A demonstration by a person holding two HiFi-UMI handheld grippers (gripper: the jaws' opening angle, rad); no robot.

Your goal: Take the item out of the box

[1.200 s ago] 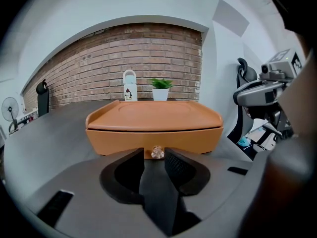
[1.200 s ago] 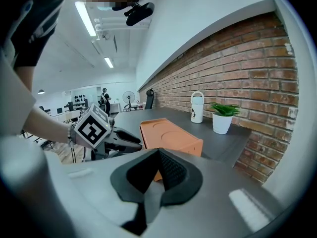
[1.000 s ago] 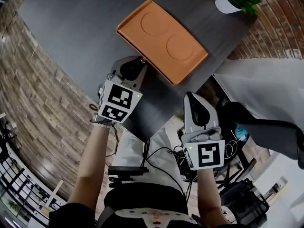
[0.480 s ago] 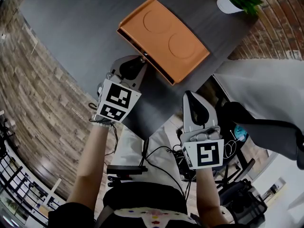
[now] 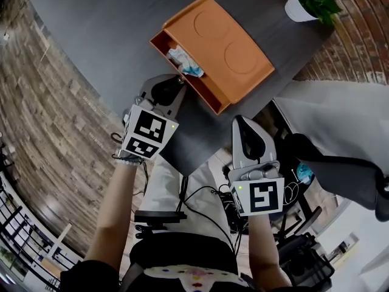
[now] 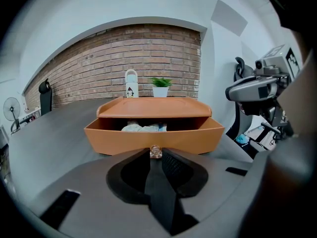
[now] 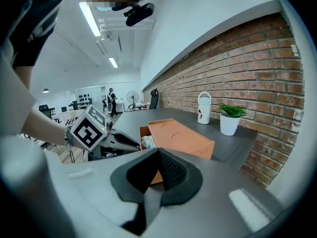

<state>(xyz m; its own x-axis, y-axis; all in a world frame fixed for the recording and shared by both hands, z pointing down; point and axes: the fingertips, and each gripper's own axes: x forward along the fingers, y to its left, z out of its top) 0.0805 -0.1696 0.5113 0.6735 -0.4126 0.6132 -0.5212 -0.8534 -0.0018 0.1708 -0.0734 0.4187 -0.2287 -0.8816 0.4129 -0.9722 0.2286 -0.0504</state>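
An orange box lies on the dark grey table. Its drawer stands pulled out toward me. A crumpled white and blue item lies inside the drawer; in the left gripper view the item shows just over the drawer front. My left gripper is shut on the small clear knob at the middle of the drawer front. My right gripper hangs shut and empty off the table's near edge, to the right of the box.
A potted plant in a white pot stands at the table's far right corner, with a white bottle beside it near the brick wall. A grey-covered chair and cables lie off the table's near edge on the right.
The drawer has slid out of the box toward me with my left gripper on its knob, and the white and blue item has come into view. The right gripper has stayed put.
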